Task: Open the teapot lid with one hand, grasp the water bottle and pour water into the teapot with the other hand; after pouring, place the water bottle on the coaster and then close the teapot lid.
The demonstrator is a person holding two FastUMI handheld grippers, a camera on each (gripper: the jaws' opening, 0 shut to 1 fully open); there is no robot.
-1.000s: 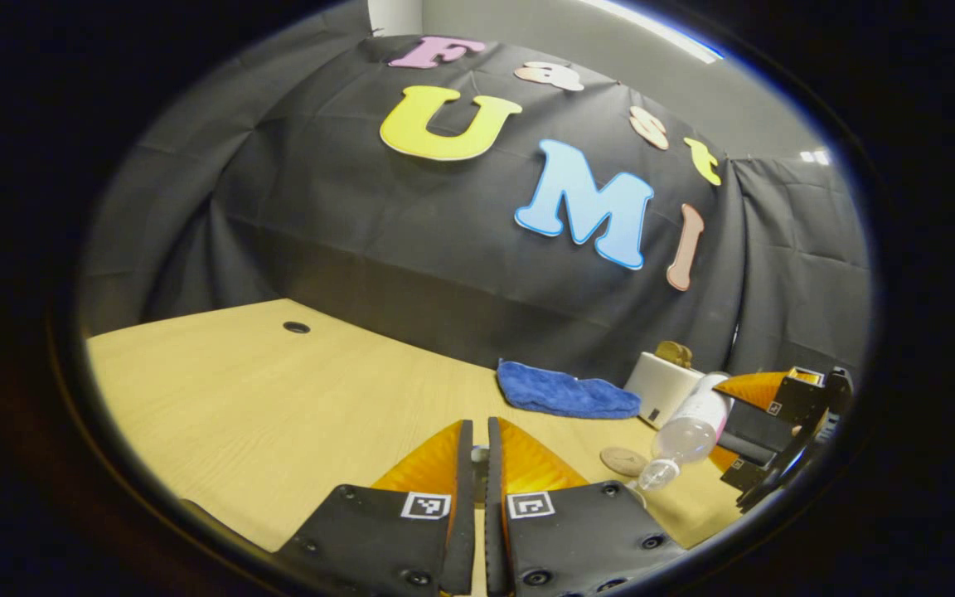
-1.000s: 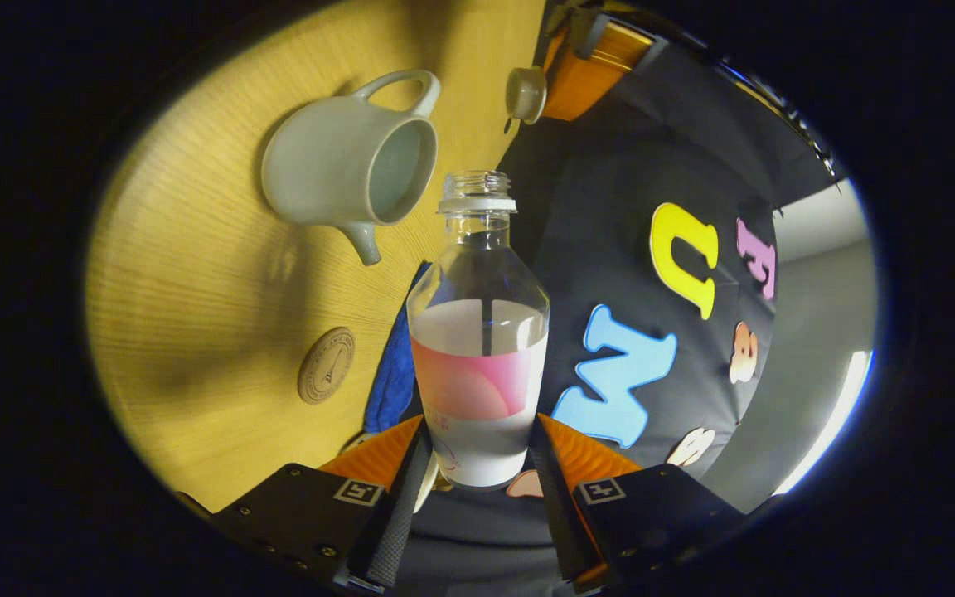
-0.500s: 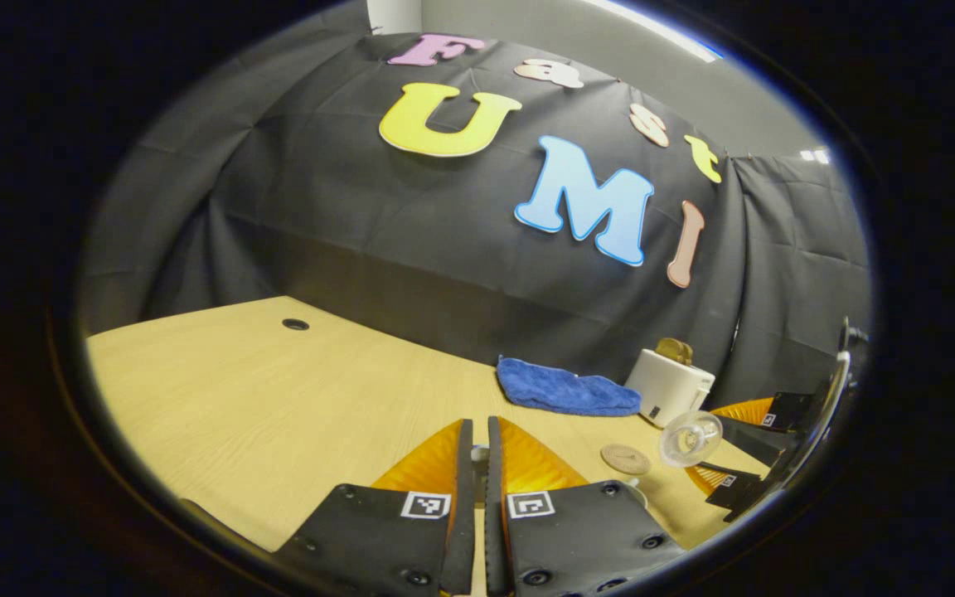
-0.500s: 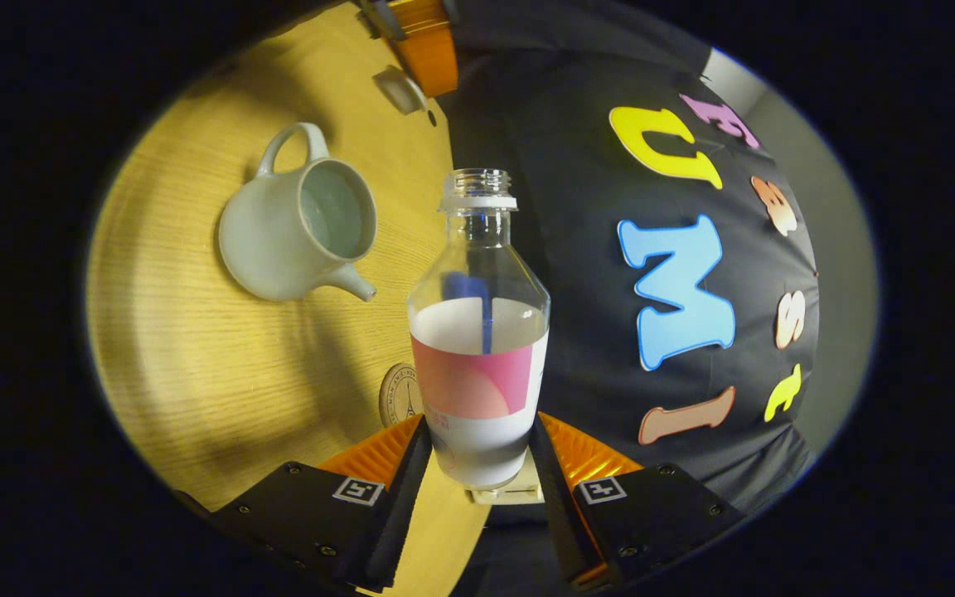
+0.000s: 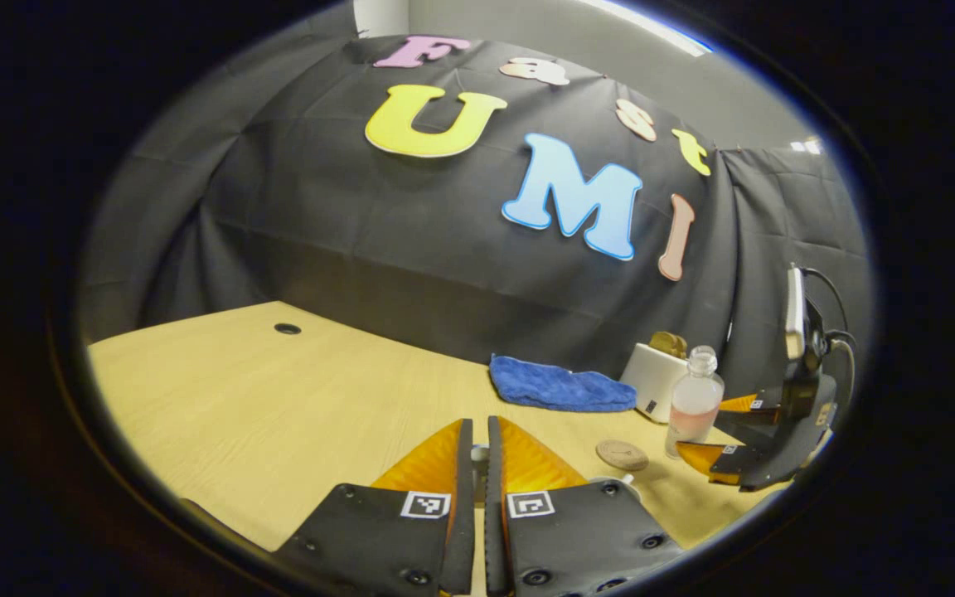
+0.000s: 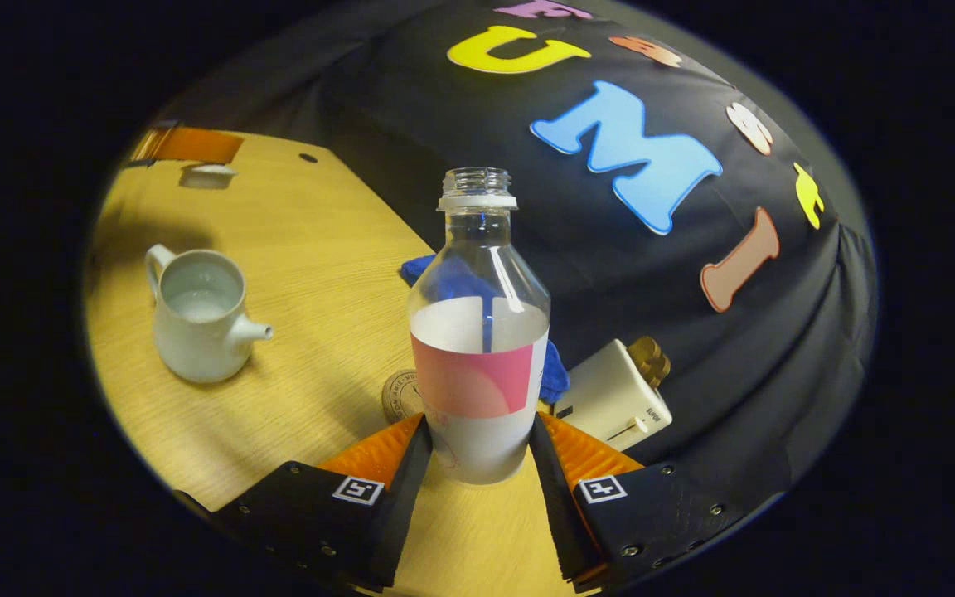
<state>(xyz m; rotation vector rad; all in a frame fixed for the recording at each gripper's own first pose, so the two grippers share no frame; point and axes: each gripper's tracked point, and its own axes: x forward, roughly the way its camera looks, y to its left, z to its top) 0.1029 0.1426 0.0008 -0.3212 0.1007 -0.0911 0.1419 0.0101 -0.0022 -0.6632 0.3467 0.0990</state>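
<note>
An uncapped clear water bottle with a pink label, about half full, stands upright between the fingers of my right gripper, which is shut on its lower body. The round cork coaster lies just behind and left of it on the table. The white teapot stands open at the left with water inside. My left gripper is shut on the teapot lid, held above the table behind the teapot. In the left gripper view the bottle sits right of the coaster.
A blue cloth lies at the back edge of the wooden table. A white toaster with bread in it stands beside the cloth, close behind the bottle. A cable hole is at the far left.
The bottle swung from tilted over the teapot back to upright and moved right and down, near the coaster. The left gripper stayed almost still with the lid.
</note>
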